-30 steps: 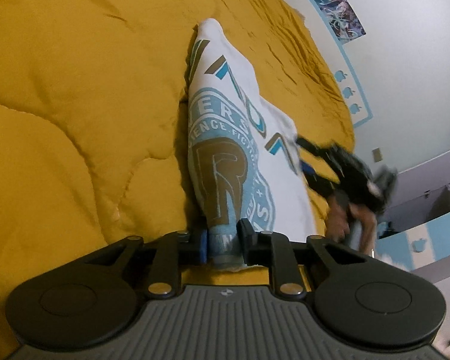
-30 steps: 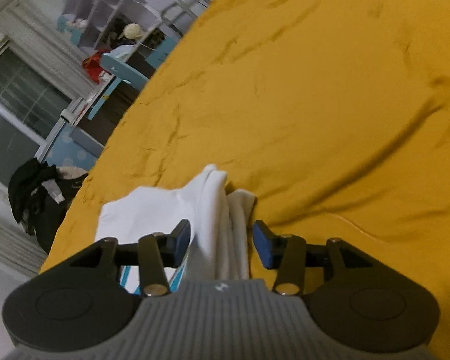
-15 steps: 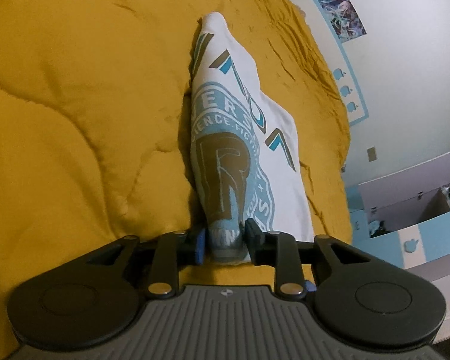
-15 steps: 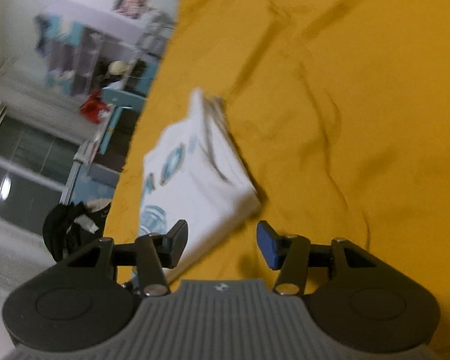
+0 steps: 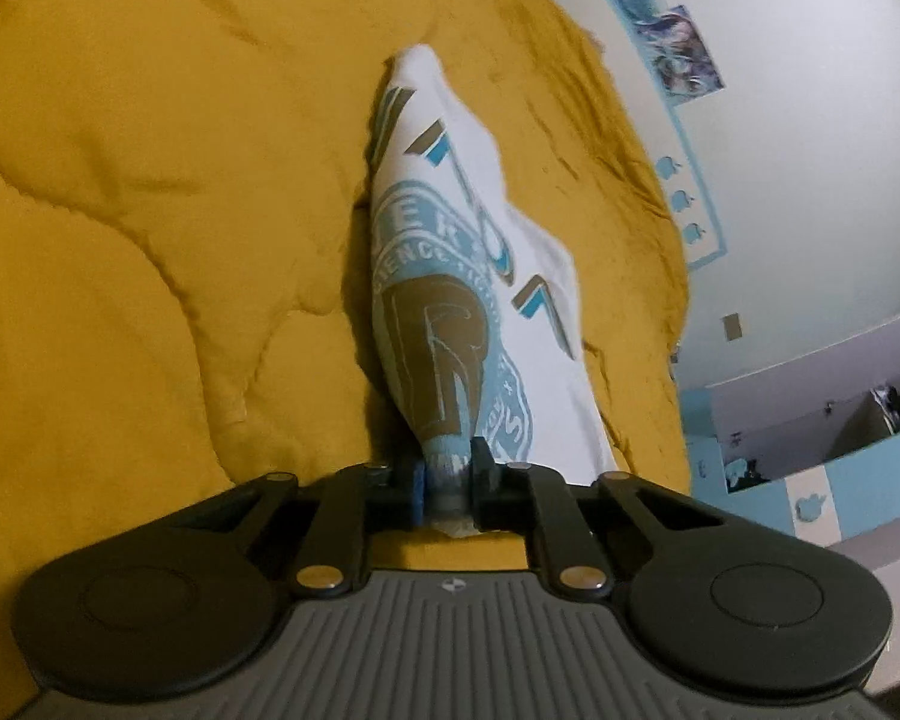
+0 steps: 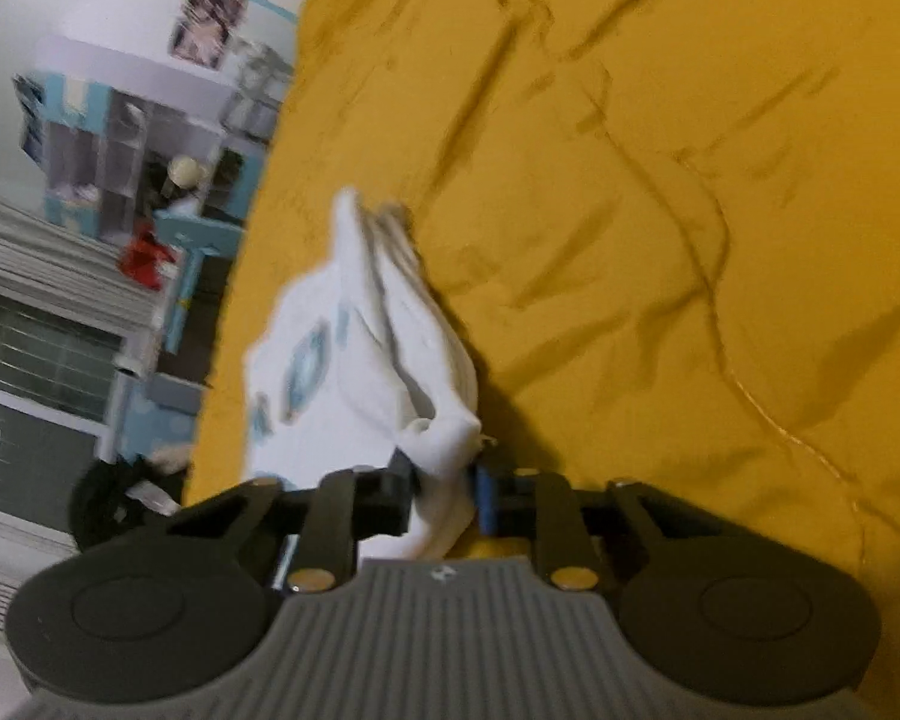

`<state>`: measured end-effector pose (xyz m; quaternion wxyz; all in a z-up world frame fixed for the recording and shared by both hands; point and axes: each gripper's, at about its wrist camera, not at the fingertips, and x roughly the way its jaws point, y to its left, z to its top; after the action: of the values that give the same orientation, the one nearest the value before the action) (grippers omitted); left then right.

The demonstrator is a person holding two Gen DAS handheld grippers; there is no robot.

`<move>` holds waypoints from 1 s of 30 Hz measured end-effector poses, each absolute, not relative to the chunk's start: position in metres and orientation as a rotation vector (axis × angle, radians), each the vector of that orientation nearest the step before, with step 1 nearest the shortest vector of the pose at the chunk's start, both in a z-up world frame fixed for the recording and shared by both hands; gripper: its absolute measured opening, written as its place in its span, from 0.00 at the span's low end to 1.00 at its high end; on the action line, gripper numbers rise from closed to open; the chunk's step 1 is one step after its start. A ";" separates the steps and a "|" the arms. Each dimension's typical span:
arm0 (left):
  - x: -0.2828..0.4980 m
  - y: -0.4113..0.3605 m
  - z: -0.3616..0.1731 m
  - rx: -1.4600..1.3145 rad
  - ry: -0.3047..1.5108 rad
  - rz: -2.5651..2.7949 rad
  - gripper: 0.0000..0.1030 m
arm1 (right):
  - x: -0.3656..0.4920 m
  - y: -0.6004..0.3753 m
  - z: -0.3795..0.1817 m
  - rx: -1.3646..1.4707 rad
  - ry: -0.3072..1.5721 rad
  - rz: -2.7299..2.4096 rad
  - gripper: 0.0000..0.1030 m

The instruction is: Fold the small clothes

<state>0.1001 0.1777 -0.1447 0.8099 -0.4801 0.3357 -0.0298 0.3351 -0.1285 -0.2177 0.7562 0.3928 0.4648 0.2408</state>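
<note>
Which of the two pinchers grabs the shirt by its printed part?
The left gripper: its closing fingers pinch the blue-and-brown print of the shirt. The right gripper closes on plain white cloth.

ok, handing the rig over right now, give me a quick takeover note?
Left tool: jaws closing, pinching a printed corner of the white T-shirt.
Right tool: jaws closing, a bunched white edge of the same shirt between the pads.
Shirt lies on the yellow quilt, already folded into a narrow strip, print facing up.
Done: lengthwise folds, both ends gripped.
Left: probably lift and fold it end to end, then lay it flat and release.
</note>
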 end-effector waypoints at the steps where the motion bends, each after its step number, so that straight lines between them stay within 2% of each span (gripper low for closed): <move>1: 0.100 0.176 -0.145 -0.998 0.725 -0.056 0.13 | 0.334 -0.130 -0.218 0.859 1.021 0.515 0.11; 7: 0.104 0.177 -0.153 -0.962 0.772 -0.054 0.15 | 0.338 -0.139 -0.250 0.921 1.073 0.506 0.10; 12: 0.099 0.183 -0.124 -0.888 0.799 -0.027 0.19 | 0.328 -0.152 -0.223 0.865 1.027 0.492 0.36; 13: 0.098 0.183 -0.110 -0.814 0.785 0.009 0.22 | 0.323 -0.158 -0.212 0.839 0.979 0.472 0.38; 17: 0.104 0.181 -0.074 -0.656 0.683 0.068 0.27 | 0.311 -0.158 -0.174 0.724 0.798 0.514 0.39; 18: 0.110 0.181 -0.071 -0.676 0.664 0.039 0.33 | 0.311 -0.152 -0.169 0.706 0.779 0.557 0.39; 22: 0.136 0.166 -0.077 -0.669 0.669 0.015 0.34 | 0.320 -0.114 -0.161 0.620 0.755 0.690 0.39; 26: 0.155 0.156 -0.096 -0.651 0.721 0.053 0.38 | 0.338 -0.083 -0.162 0.493 0.722 0.739 0.51; 30: 0.154 0.158 -0.108 -0.674 0.722 0.059 0.38 | 0.366 -0.065 -0.185 0.408 0.840 0.664 0.51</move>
<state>0.1538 0.1584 -0.1081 0.8800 -0.3235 0.3466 0.0281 0.3660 -0.0650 -0.1851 0.8403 0.1929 0.3973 0.3143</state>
